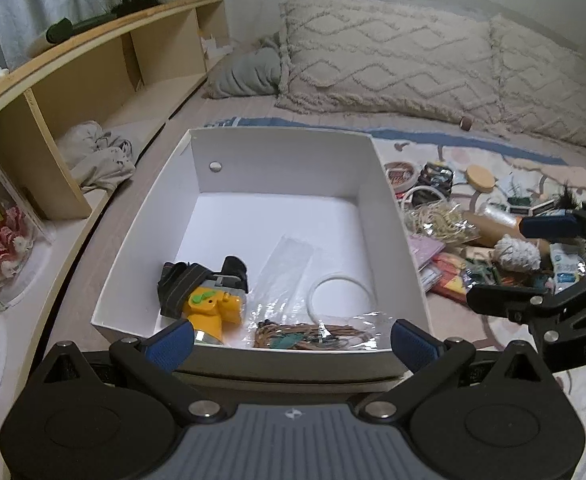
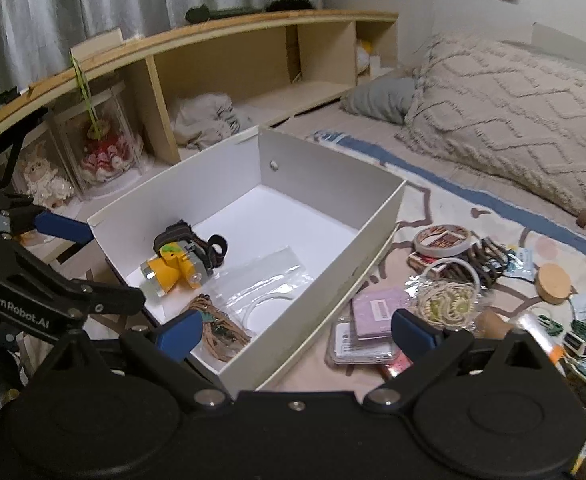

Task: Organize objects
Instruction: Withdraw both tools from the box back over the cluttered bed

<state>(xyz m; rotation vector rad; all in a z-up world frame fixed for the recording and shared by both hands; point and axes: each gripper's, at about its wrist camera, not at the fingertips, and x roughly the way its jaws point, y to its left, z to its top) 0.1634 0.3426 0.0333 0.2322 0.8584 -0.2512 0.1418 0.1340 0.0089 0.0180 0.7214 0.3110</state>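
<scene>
A white open box stands on the bed. Inside lie a yellow headlamp with a dark strap, a clear plastic bag, a white ring and a brown cord bundle. My left gripper is open and empty at the box's near wall. My right gripper is open and empty over the box's near right corner. A heap of small loose items lies on the blanket right of the box.
A wooden shelf runs along the left with crumpled cloth and clear cases with dolls. Pillows lie at the head of the bed. A tape roll and a cork lid sit among the heap.
</scene>
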